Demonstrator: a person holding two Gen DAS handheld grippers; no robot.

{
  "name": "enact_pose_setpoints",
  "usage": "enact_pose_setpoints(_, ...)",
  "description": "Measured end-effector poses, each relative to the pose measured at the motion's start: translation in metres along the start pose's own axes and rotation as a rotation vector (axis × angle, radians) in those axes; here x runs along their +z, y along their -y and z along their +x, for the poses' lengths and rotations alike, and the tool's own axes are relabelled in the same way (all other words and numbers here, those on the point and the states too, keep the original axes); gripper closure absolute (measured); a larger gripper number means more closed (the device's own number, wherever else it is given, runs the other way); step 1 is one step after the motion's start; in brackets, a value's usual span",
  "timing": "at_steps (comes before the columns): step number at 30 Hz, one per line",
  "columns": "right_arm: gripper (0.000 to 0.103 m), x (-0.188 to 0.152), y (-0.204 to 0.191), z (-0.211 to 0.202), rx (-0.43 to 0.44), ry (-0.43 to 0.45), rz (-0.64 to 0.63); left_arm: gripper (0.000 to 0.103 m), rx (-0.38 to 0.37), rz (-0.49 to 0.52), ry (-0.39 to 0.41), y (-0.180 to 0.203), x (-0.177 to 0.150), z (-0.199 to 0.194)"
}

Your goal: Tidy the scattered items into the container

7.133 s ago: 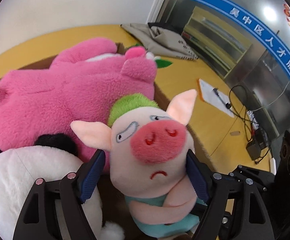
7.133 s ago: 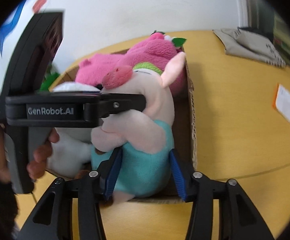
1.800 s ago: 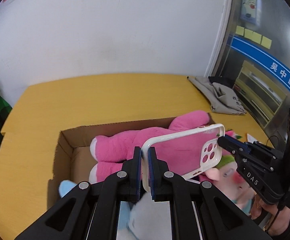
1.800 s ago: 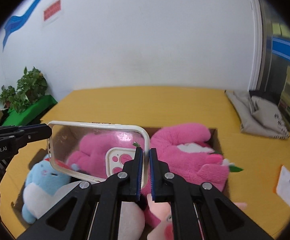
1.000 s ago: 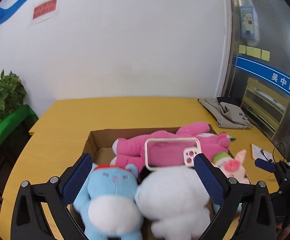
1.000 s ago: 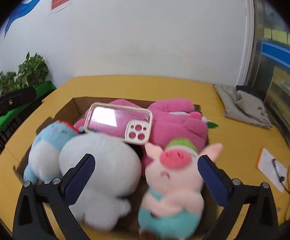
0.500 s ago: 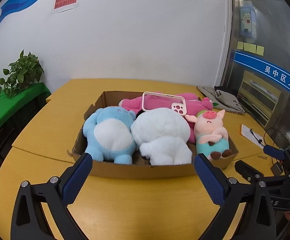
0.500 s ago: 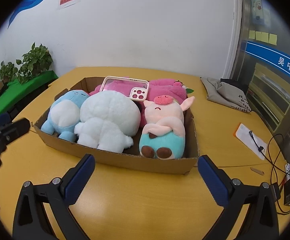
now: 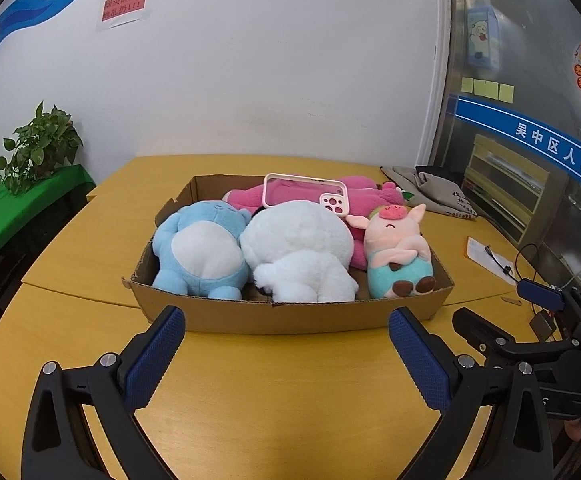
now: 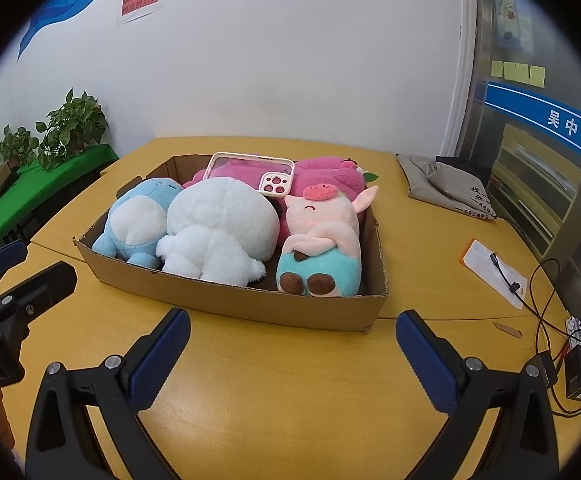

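Left tool [image 9: 286, 350] empty | cardboard box [image 9: 290, 316]: four plush toys [image 9: 298, 248], phone case [image 9: 305, 197]

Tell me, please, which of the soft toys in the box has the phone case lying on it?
The pink soft toy at the back of the cardboard box; the phone case rests across it, also leaning on the white one.

Black tongs [image 9: 286, 356], blue ribbed pads [image 9: 152, 364] (silver screws), white lettering
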State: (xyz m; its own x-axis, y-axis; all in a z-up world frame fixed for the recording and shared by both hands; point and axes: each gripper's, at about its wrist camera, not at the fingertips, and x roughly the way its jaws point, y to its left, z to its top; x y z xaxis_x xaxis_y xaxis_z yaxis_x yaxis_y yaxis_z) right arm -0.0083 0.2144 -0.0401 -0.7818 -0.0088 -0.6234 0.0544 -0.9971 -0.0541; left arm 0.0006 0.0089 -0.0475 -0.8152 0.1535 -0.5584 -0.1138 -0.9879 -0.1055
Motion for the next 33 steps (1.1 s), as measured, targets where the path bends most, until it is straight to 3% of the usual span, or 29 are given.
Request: enact_pose_setpoints(33, 0.001, -0.007, 0.002, 0.009, 0.011, -0.023, 0.006, 0.0, 0.003, 0.028, -0.042, 0.007, -0.005, 0.011)
